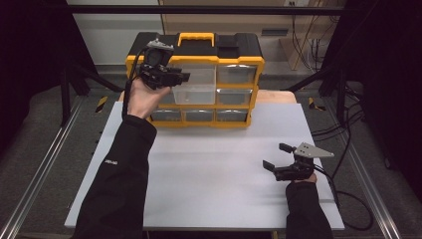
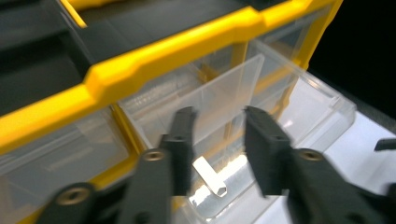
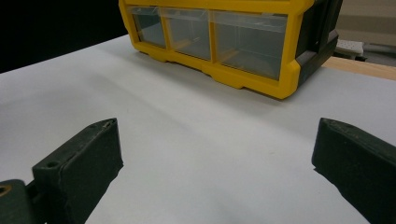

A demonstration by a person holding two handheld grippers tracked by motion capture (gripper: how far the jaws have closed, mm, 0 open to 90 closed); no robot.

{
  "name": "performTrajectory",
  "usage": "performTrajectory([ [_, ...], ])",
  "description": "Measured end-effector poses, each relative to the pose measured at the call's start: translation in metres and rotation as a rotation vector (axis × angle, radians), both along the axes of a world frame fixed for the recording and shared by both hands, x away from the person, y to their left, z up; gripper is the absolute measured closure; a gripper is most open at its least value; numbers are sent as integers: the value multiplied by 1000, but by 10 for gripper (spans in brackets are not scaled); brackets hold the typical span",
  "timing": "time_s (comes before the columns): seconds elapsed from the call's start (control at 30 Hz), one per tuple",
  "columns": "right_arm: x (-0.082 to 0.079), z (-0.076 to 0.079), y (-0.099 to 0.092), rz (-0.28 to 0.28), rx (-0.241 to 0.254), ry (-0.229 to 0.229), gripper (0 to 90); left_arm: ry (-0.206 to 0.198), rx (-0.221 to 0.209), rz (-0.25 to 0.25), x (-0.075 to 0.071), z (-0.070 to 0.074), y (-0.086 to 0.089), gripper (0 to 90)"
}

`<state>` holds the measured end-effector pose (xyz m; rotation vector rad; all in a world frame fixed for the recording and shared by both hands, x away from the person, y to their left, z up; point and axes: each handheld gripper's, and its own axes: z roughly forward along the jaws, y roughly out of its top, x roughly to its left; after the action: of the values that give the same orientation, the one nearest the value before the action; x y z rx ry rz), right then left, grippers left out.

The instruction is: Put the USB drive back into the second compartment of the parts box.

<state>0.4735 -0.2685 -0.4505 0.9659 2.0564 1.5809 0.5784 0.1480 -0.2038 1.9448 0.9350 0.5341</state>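
A yellow and black organiser (image 1: 239,62) with clear drawers stands at the back of the white table (image 1: 209,169). One upper drawer (image 1: 196,92) is pulled out toward me. My left gripper (image 1: 185,77) hovers over that drawer, jaws apart with nothing pinched between them. In the left gripper view, a small flat metal piece (image 2: 211,179) lies on the drawer (image 2: 322,100) floor, below the gap of the left gripper (image 2: 217,114). My right gripper (image 1: 275,155) rests low over the table at the right, open and empty. In its own view the right gripper (image 3: 218,128) faces the organiser (image 3: 243,79).
Cables (image 1: 348,199) trail off the table's right edge. Metal rails (image 1: 40,169) run along both sides of the table, and a black frame stands behind them. The organiser's lower drawers (image 3: 247,44) are closed.
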Motion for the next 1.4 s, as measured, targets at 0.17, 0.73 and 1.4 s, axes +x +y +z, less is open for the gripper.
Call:
performTrajectory([
  [0.17, 0, 0, 0, -2, 2, -2, 20, -33, -37, 12, -12, 3, 10, 429],
  [0.73, 0, 0, 0, -1, 0, 1, 20, -61, -106, 11, -46, -18, 48, 11],
  [1.4, 1, -1, 1, 1, -4, 2, 20, -178, -214, -6, -84, -94, 94, 18],
])
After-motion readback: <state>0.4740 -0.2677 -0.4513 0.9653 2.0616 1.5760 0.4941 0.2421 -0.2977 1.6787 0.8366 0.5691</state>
